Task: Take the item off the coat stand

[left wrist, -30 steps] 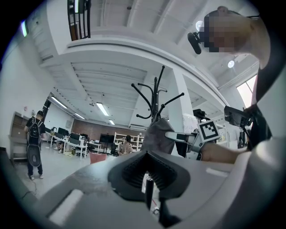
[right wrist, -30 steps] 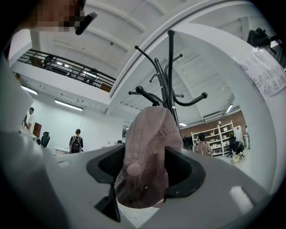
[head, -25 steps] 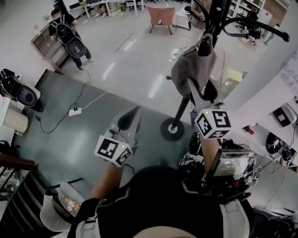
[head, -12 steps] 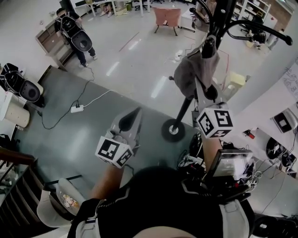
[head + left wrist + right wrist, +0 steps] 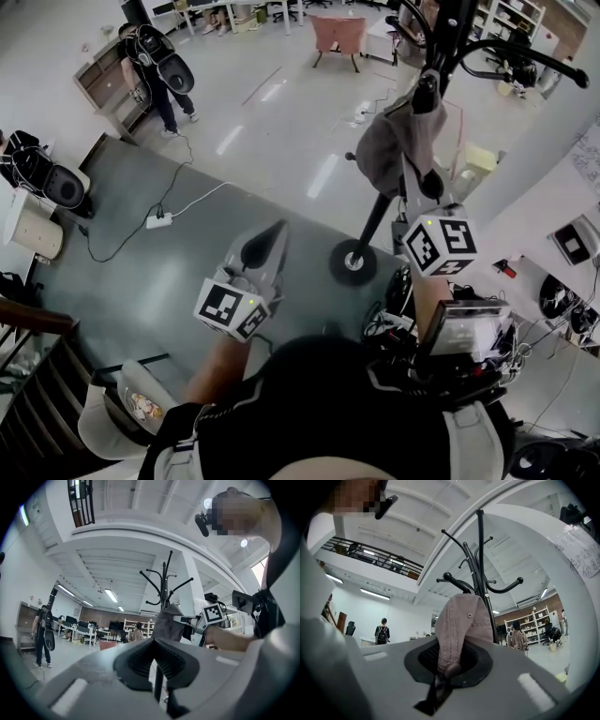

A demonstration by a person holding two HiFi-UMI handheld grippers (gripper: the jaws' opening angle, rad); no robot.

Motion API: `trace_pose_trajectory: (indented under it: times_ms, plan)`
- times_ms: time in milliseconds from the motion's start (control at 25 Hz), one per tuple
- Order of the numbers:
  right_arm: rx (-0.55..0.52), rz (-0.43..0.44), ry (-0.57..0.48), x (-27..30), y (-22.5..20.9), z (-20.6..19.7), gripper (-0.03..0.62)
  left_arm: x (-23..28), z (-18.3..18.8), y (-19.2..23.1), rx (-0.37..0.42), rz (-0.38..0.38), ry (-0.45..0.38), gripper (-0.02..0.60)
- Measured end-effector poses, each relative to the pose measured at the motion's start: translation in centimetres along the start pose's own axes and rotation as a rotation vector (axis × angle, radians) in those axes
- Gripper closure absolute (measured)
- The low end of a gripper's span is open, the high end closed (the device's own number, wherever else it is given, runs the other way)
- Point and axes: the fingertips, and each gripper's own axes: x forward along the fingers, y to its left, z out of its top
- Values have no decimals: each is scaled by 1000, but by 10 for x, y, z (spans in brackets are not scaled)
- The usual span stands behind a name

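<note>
Bright, even light from ceiling strips (image 5: 111,595); I see glare streaks on the floor (image 5: 281,150). Fisheye edges black, bent. Cap (image 5: 459,620) in focus.

No legible text, brand or number is found. Handwritten lines stand on a white sheet (image 5: 580,550) at the right edge of the right gripper view, too small to read.

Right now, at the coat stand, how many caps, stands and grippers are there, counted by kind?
Coat stand: 1
Cap: 1, hanging on the coat stand
Grippers: 2, the left gripper shut on nothing, the right gripper with its jaws closing on the cap
Total: 4
</note>
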Motion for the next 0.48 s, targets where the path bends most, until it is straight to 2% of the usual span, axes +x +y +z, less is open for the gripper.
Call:
trace_pose_trajectory:
  times_ms: [480]
  plan:
    - [-28, -57, -54, -12, 14, 29, 574, -26, 4, 7, 11, -39, -2, 565]
